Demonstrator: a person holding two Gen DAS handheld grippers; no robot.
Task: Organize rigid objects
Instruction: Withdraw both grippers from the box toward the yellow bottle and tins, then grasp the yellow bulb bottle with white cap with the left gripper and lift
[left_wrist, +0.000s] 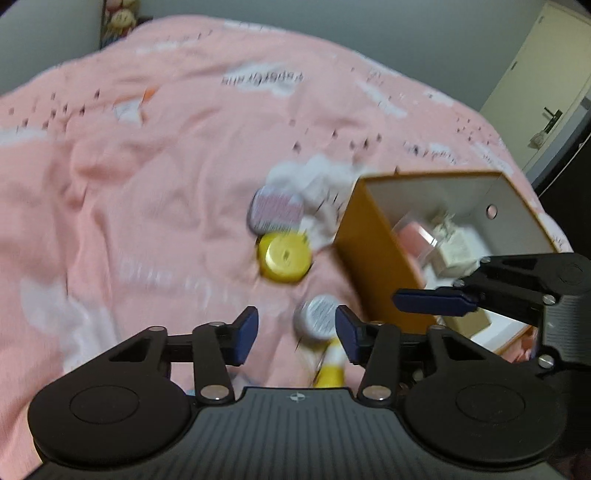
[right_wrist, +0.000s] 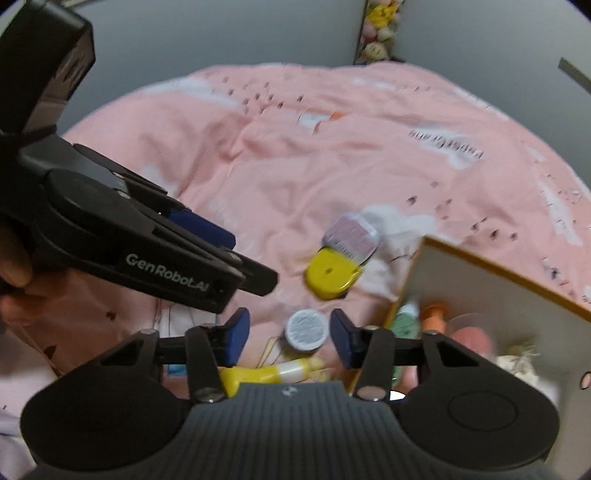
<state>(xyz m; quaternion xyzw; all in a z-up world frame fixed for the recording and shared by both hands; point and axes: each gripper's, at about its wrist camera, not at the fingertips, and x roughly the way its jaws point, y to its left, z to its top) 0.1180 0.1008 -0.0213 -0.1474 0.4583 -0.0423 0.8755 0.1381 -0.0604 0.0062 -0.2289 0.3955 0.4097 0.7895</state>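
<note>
From your left wrist camera, your left claw (left_wrist: 295, 334) hangs over the pink bedspread (left_wrist: 147, 184) with its jaws partly apart and nothing gripped; the small white-capped jar (left_wrist: 319, 317) shows in the gap near the right pad, but blur hides whether anything touches it. Just beyond it lies the yellow-lidded jar (left_wrist: 284, 258), touching a bottle with a pink label (left_wrist: 277, 214). The orange box (left_wrist: 373, 258) stands open beside them, already holding a pink item and a pale carton, so it is likely your collecting bin, set near so that carries stay short. Your right claw (left_wrist: 428, 301) reaches in from the right across the box's front edge; seen edge-on, its opening cannot be judged here. From your right wrist camera, that right claw (right_wrist: 288, 336) is likewise partly open and empty, its pads flanking the white-capped jar (right_wrist: 307, 329) with clear gaps either side. A yellow and white tube (right_wrist: 273, 373) lies just below it. Your left claw (right_wrist: 236, 266) crosses from the left, held in a hand (right_wrist: 14, 273), its opening unreadable from here. The box (right_wrist: 480, 280) sits to the right.
</note>
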